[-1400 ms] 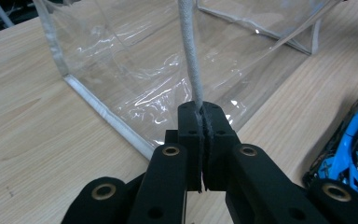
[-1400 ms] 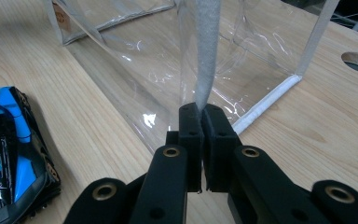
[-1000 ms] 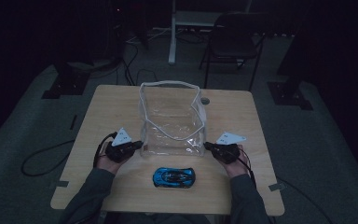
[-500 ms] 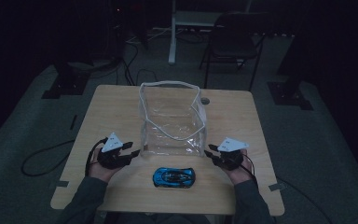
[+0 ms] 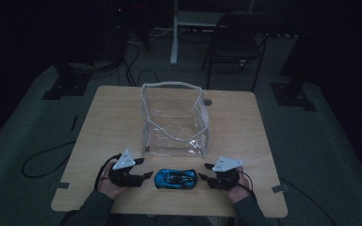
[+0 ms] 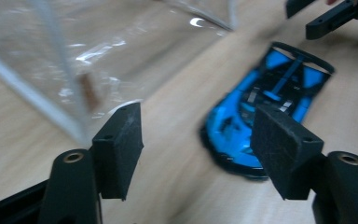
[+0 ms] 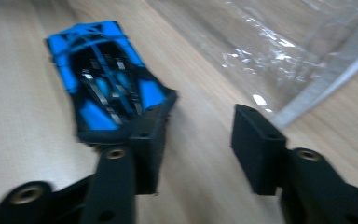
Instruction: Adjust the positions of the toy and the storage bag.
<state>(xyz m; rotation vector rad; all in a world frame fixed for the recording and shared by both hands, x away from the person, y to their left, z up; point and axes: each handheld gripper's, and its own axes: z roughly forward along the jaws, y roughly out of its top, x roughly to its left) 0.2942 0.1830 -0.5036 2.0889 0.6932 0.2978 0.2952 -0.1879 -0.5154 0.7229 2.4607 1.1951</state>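
Both claws, left [image 5: 141, 168] and right [image 5: 206, 172], have just been opening, empty, flanking the car [image 5: 175, 179] before the bag [image 5: 174, 120], seemingly to grasp it.

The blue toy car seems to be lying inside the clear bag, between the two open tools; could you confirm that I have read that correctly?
Not quite: the blue toy car lies on the bare table, in front of the clear bag and outside it, as the high view shows. The rest holds: it sits between the left tool and the right tool, both open with nothing between their jaws.
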